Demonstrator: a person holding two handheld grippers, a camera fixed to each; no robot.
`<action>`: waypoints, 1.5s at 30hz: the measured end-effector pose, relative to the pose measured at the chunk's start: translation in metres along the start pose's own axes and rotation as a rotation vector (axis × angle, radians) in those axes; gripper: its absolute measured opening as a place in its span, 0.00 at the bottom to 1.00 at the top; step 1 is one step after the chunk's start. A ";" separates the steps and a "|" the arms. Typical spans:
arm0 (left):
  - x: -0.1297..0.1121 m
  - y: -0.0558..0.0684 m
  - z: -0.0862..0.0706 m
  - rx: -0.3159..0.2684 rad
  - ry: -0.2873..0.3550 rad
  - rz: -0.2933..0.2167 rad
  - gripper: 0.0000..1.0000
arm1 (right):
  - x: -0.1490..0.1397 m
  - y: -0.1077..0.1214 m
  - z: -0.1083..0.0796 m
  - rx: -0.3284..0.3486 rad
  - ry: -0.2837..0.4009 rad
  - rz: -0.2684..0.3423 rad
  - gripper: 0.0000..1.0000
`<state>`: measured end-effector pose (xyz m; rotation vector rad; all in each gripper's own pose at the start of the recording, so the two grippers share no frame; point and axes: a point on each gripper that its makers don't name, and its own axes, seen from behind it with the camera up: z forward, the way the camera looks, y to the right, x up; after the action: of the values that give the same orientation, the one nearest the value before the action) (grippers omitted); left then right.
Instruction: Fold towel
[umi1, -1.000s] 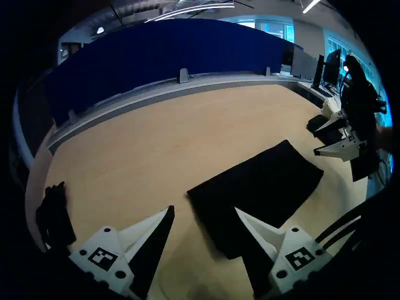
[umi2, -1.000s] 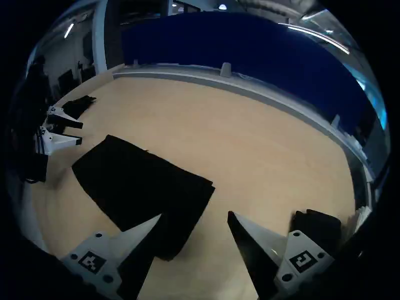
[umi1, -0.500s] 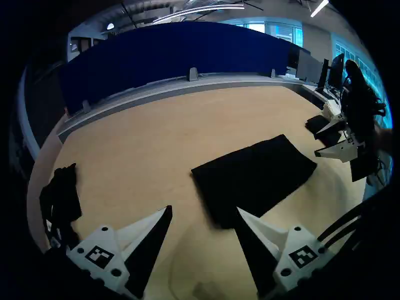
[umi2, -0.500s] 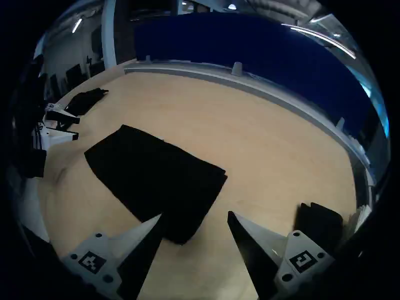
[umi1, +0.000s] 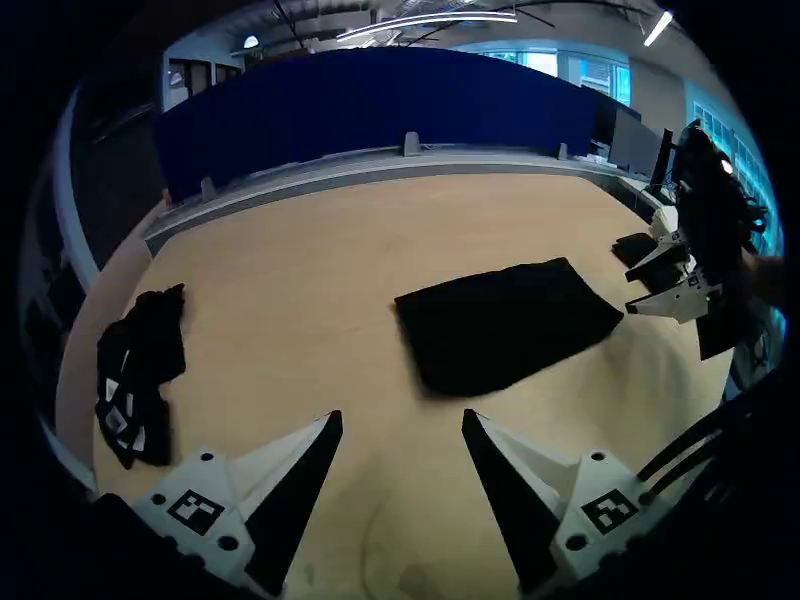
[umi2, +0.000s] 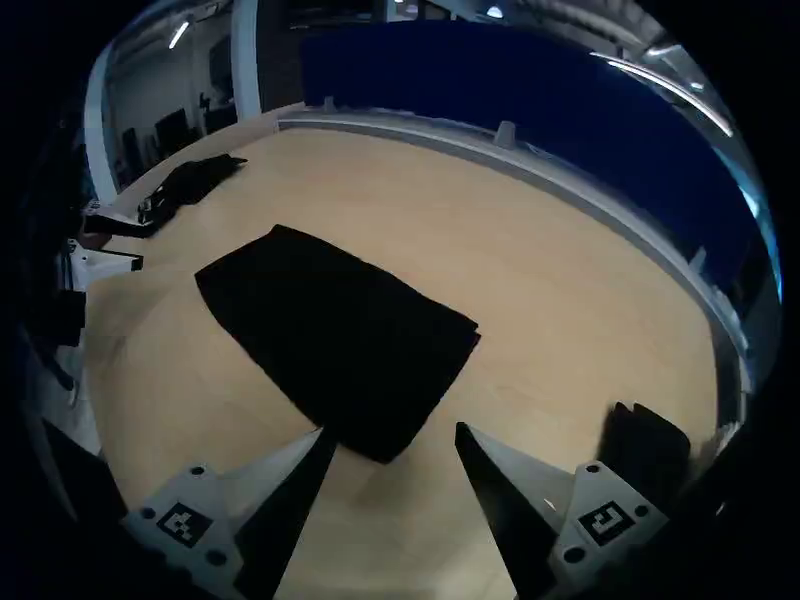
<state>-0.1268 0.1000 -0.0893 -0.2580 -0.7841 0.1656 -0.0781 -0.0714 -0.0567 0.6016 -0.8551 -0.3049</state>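
Left gripper view: left gripper, tongs spread wide, nothing between them, held above bare wood short of the cloth. Table, pale wood, backed by a blue partition. Towel, black, lying flat on the table as a compact, roughly rectangular slab, ahead of the tongs and a little to their right, apart from both fingers. Beyond its far end, right gripper, white fingers parted, pointing at the towel's edge but not on it. One heap of dark cloth, crumpled, near the table's left edge, well apart from the towel. Right gripper view: right gripper, tongs likewise wide and empty; towel directly ahead, its near corner just at the gap between the fingertips, not pinched. Left gripper past the towel's far corner, open. Dark cloth heap behind it; a second dark item beside the right finger, kind unclear. Status, as judged: towel looks already reduced to a tidy rectangle, layers not countable; at most a further halving or squaring of edges remains.
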 end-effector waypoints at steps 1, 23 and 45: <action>-0.002 0.000 -0.002 0.004 -0.001 -0.002 0.88 | 0.000 0.000 0.000 0.003 -0.002 -0.004 0.92; -0.030 -0.018 -0.033 0.079 -0.002 -0.062 0.89 | -0.020 -0.003 0.012 0.079 -0.092 -0.143 0.73; -0.044 -0.034 -0.048 0.116 -0.002 -0.104 0.88 | -0.032 -0.006 0.021 0.095 -0.145 -0.188 0.27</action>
<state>-0.1212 0.0488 -0.1413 -0.1066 -0.7846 0.1127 -0.1148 -0.0691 -0.0694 0.7569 -0.9585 -0.4851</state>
